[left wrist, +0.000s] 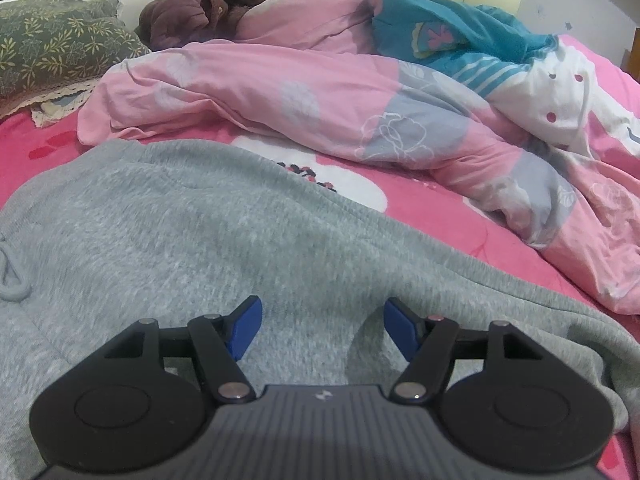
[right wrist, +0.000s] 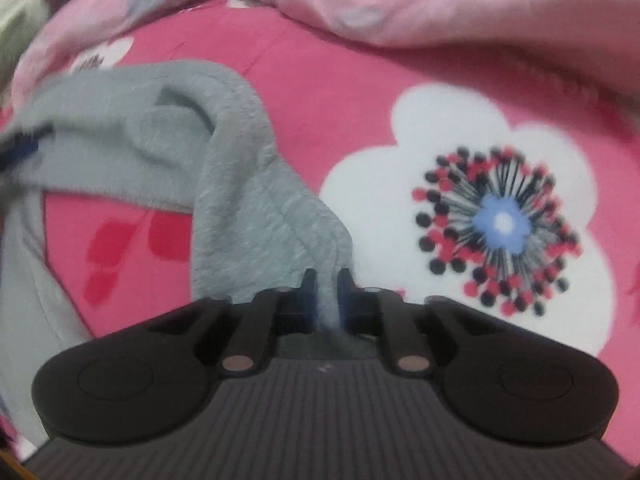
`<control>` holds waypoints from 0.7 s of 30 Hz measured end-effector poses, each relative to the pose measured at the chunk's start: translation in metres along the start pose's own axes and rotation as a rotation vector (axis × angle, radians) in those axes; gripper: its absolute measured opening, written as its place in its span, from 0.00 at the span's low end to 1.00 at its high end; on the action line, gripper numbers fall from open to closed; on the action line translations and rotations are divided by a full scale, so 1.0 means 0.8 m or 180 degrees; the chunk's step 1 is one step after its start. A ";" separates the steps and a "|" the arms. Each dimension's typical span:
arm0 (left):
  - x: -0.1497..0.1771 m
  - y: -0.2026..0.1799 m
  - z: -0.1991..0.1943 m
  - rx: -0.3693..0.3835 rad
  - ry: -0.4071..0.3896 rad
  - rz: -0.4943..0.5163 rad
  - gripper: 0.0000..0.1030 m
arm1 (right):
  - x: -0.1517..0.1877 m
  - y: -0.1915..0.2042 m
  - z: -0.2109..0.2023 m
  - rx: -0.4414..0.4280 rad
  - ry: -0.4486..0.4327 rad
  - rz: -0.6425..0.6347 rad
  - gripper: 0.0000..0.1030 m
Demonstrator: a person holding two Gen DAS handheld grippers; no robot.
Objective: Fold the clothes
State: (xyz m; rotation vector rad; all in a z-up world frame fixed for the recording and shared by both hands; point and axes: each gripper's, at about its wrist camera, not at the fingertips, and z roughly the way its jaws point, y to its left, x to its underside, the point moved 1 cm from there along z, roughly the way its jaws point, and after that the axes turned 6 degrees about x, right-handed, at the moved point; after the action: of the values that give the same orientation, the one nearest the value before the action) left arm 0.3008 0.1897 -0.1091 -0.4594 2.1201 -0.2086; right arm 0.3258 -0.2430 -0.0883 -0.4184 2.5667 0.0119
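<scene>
A grey knit garment (left wrist: 200, 232) lies spread on the pink bed sheet (left wrist: 460, 232), with a drawstring (left wrist: 12, 276) at its left edge. My left gripper (left wrist: 323, 308) hovers just over this cloth, open, its blue pads (left wrist: 246, 326) apart with nothing pinched between them. In the right wrist view my right gripper (right wrist: 327, 280) is shut on a bunched strip of the grey garment (right wrist: 240, 184), which rises in a fold from the sheet and runs left. A blurred blue and black shape (right wrist: 24, 148) touches the cloth at the left edge.
A person (left wrist: 180, 20) in a maroon jacket lies at the head of the bed under a pink floral quilt (left wrist: 280, 92) and a teal blanket (left wrist: 460, 36). A green patterned pillow (left wrist: 52, 40) sits far left. The sheet carries a large white flower print (right wrist: 500, 216).
</scene>
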 end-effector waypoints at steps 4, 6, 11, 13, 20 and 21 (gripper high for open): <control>0.000 0.000 0.000 -0.0001 0.0000 -0.0005 0.67 | -0.015 0.012 -0.050 0.0262 -0.0416 -0.0231 0.07; -0.001 0.000 0.000 -0.0001 0.0001 -0.0008 0.67 | -0.030 0.004 -0.061 0.0416 -0.0550 -0.0255 0.07; -0.001 0.001 -0.001 -0.0001 0.0000 -0.0016 0.67 | -0.069 -0.020 -0.040 0.0589 -0.0622 -0.0155 0.07; -0.001 0.001 -0.001 -0.0005 0.0002 -0.0013 0.67 | -0.077 -0.031 -0.019 0.0586 -0.0552 -0.0070 0.08; -0.001 0.000 0.000 -0.0020 0.0010 0.0014 0.67 | -0.067 -0.066 0.064 0.0628 -0.0189 0.0427 0.49; -0.001 0.000 0.000 -0.0019 0.0011 0.0012 0.67 | -0.064 -0.072 0.056 0.0614 -0.0250 0.0548 0.52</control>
State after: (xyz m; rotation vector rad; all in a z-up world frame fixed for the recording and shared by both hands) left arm 0.3011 0.1901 -0.1089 -0.4589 2.1253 -0.2011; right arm 0.4067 -0.2789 -0.0962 -0.1213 2.4898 -0.1530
